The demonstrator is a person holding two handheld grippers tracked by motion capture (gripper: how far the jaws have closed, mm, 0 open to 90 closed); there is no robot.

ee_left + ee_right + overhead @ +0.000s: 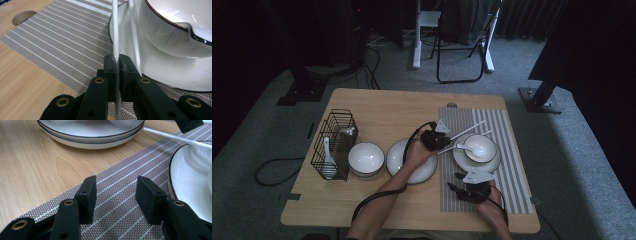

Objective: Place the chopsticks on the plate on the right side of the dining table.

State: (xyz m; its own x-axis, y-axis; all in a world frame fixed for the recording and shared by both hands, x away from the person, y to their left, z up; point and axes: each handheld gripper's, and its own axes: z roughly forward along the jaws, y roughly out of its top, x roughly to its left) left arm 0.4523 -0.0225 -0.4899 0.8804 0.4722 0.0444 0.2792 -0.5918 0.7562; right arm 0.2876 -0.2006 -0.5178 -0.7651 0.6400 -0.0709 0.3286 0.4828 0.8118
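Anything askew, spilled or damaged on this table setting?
No spill or damage. One oddity: the left claw is shut on one white chopstick, while the second chopstick lies loose, angled across the plate's rim instead of beside it on the striped mat.

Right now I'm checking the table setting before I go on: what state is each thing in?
Left tongs: shut on one white chopstick.
Second chopstick: loose, lying across the plate's rim.
Right tongs: open, nothing between them, over the striped placemat.
Bowl: upright on the plate, spoon in it.
Wire basket: upright, a spoon inside.
Spare bowl: upright, empty.
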